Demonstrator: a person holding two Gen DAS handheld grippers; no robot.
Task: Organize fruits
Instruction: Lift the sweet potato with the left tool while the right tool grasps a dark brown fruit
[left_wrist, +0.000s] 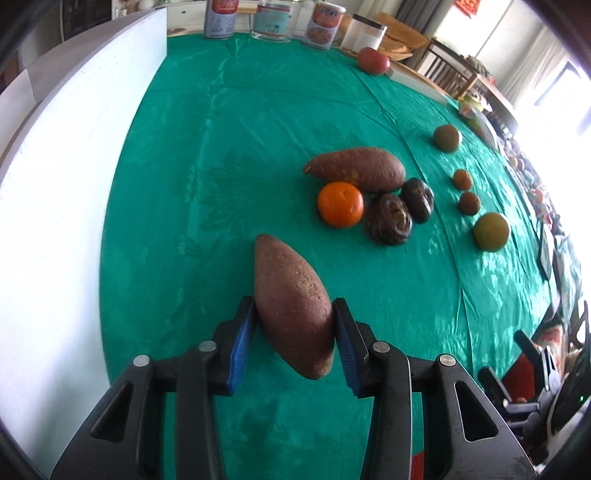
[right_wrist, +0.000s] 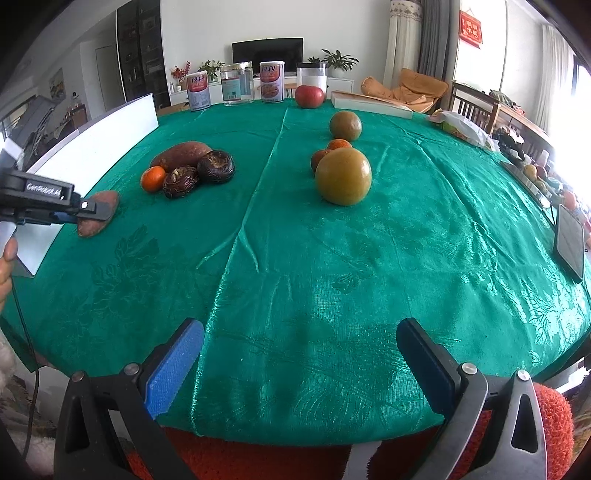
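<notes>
While the left claw (left_wrist: 295, 325) clamps a sweet potato (left_wrist: 291, 306), jars (right_wrist: 238, 88) stand behind.

a reddish-brown sweet potato (left_wrist: 291, 310) is seen lengthwise on the green cloth. a second sweet potato (left_wrist: 356, 168), a mandarin (left_wrist: 340, 204) and two dark wrinkled fruits (left_wrist: 388, 219) are clustered together beyond it.

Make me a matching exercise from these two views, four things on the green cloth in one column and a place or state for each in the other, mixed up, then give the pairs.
Things:
1. near sweet potato
2. mandarin
3. tomato
4. right gripper

Places or states:
A. at the far edge, by the cans
B. open, holding nothing
C. between the left gripper's pads
D. beside the far sweet potato

Pairs: 1-C, 2-D, 3-A, 4-B
</notes>
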